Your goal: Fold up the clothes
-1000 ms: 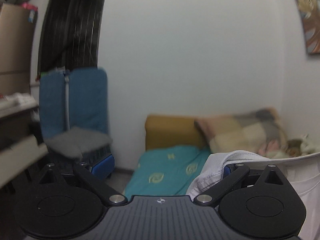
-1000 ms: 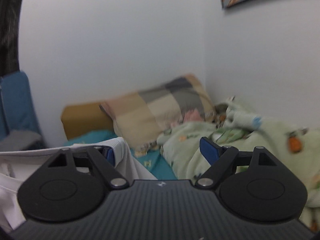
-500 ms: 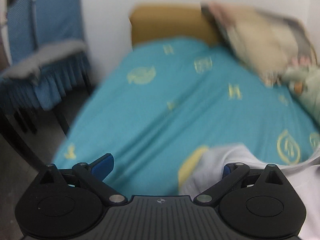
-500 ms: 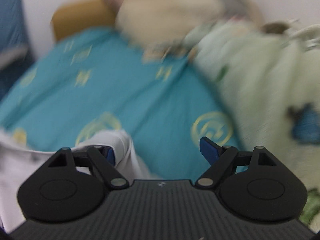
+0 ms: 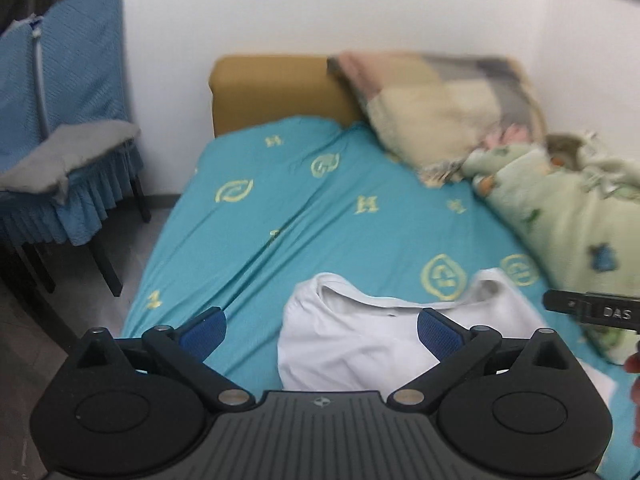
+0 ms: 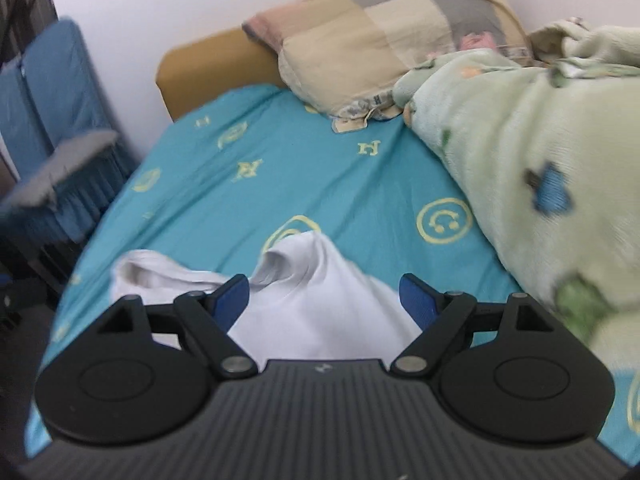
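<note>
A white T-shirt [image 5: 360, 336] lies rumpled on the teal bedsheet [image 5: 304, 216], collar away from me. It also shows in the right wrist view [image 6: 316, 304]. My left gripper [image 5: 320, 326] is open and empty, hovering just above the shirt's left part. My right gripper [image 6: 326, 294] is open and empty above the shirt's right shoulder. Part of the right gripper's body [image 5: 592, 310] shows at the right edge of the left wrist view.
A patchwork pillow [image 5: 440, 108] and a green blanket [image 6: 540, 168] take up the bed's far and right side. A mustard headboard [image 5: 276, 88] stands against the wall. A chair with a blue cover [image 5: 68, 128] stands left of the bed.
Both grippers came down from raised, wall-facing poses toward the bed. The shirt, earlier hanging from their fingers, now lies released on the sheet.
</note>
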Demonstrator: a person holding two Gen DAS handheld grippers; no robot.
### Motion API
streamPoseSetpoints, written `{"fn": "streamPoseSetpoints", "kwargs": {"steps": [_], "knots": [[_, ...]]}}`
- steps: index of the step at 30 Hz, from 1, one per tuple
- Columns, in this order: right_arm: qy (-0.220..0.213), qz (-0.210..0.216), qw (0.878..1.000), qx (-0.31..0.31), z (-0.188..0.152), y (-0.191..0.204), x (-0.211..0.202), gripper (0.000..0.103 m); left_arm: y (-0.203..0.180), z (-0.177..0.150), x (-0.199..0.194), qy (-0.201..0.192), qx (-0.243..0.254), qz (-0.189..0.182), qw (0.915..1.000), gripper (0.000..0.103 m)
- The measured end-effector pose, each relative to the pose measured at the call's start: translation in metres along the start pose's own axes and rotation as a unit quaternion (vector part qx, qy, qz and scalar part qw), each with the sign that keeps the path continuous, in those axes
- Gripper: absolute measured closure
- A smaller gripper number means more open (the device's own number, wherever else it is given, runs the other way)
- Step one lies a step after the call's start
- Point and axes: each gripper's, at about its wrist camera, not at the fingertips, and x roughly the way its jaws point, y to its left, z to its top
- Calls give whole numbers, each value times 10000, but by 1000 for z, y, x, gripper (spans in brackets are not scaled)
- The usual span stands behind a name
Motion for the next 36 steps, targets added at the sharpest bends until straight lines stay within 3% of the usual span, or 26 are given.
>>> {"fn": "streamPoseSetpoints", "kwargs": {"steps": [9,16,18,20,23,25,26,31,36], "knots": [[-935,41,9953,-244,-76,23,-171,20,-32,-86,-195,-807,55,35,9967,1],[-1353,93,9904,-250,-167,24,-270,20,-51,-193,-295,-1218,251,43,9922,2],[-1452,117,9890,-251,-192,23,-294,39,-56,-222,-308,-1321,291,96,9908,3],[-1498,146,9883,-261,-209,22,-308,42,-61,-236,-304,-1203,349,87,9921,3],[-1501,578,9869,-95,-218,15,-316,41,-68,-254,-294,-967,460,81,9942,8],[-1538,728,9854,109,-216,9,-315,35,-69,-264,-276,-817,489,92,9954,13],[-1562,773,9845,201,-217,7,-314,26,-65,-265,-259,-765,445,123,9960,14],[-1551,907,9824,509,-224,-1,-296,26,-45,-256,-202,-600,144,216,9979,27],[-1313,754,9857,739,-222,-12,-257,26,-33,-239,-142,-638,51,231,9977,42]]}}
